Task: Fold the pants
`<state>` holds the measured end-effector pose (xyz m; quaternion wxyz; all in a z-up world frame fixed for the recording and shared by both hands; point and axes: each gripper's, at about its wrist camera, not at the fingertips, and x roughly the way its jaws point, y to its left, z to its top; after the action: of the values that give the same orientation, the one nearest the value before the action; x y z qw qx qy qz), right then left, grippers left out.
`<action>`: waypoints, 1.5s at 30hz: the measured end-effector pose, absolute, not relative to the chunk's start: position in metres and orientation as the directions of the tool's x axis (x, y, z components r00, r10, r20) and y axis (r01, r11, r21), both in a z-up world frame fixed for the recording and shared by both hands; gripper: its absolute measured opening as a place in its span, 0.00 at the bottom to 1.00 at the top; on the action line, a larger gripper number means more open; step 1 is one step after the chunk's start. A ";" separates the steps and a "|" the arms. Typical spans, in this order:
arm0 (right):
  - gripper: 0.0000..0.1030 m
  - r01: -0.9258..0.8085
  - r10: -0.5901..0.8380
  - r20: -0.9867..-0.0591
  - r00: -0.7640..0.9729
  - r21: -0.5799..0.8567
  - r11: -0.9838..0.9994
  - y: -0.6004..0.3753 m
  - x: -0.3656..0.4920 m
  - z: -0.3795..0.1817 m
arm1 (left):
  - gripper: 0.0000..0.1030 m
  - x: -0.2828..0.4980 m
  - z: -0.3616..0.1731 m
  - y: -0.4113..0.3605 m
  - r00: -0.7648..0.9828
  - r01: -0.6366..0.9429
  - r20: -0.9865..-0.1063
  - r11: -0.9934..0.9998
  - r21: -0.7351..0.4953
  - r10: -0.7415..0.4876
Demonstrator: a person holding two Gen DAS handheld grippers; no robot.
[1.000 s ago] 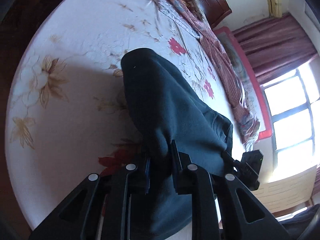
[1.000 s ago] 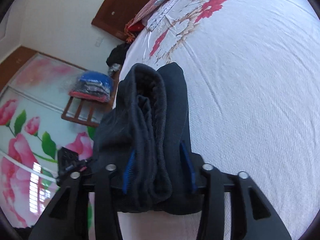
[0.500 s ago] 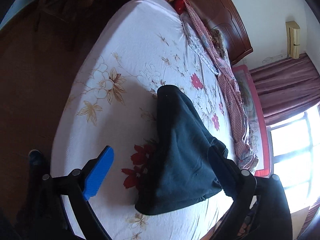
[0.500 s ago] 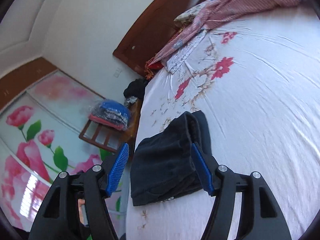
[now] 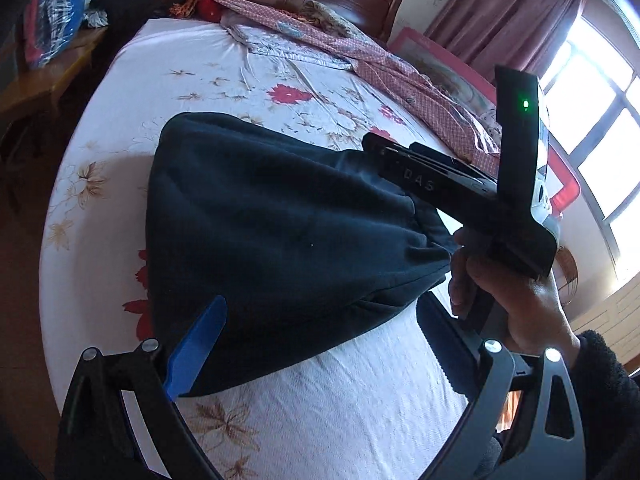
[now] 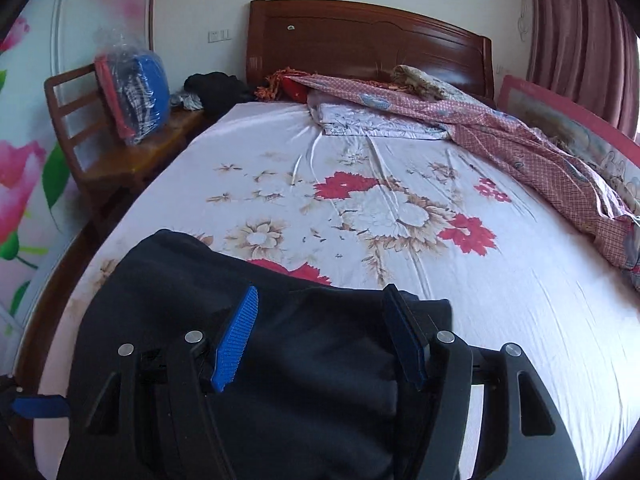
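Note:
The dark navy pants (image 5: 280, 236) lie folded in a compact bundle on the floral bed sheet (image 5: 352, 412), near the bed's foot. My left gripper (image 5: 320, 336) is open and empty, its blue pads wide apart just short of the bundle. The right gripper's body (image 5: 460, 188) shows in the left wrist view, held by a hand over the bundle's right end. In the right wrist view the pants (image 6: 312, 360) fill the lower left, and my right gripper (image 6: 324, 336) is open just above them, holding nothing.
A pink patterned quilt (image 6: 520, 140) lies crumpled along the bed's right side up to the wooden headboard (image 6: 360, 40). A wooden chair (image 6: 120, 148) with a bagged blue bundle stands left of the bed. Curtains and a window are at the right.
Both grippers let go of the pants and opened, then drew back. The bundle now rests on the sheet, and both views have swung toward the headboard.

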<state>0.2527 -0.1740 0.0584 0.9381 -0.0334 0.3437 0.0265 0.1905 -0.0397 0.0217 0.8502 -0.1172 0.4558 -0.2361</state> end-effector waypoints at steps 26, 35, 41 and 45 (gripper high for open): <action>0.75 -0.090 0.096 -0.735 0.671 0.047 0.995 -0.195 0.148 0.072 | 0.93 0.117 0.016 -0.017 0.394 0.367 -0.784 0.864 -0.344 -0.479; 0.75 0.164 0.015 -0.879 0.477 0.106 0.981 -0.222 0.037 0.048 | 0.97 0.059 0.021 -0.006 0.525 0.036 -0.851 0.999 0.020 -0.002; 0.75 0.208 0.065 -0.869 0.490 0.189 0.960 -0.219 0.020 0.040 | 0.97 0.052 0.023 0.005 0.536 -0.068 -0.837 0.993 0.092 0.114; 0.75 0.217 0.051 -0.801 0.596 0.221 0.951 -0.216 0.024 0.059 | 0.98 0.045 0.033 0.000 0.578 -0.083 -0.810 0.994 0.070 0.105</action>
<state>0.0244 -0.2160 0.0594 0.8808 0.1496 0.4468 -0.0472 0.0455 0.0003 0.0328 0.8881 0.0120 0.4565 0.0530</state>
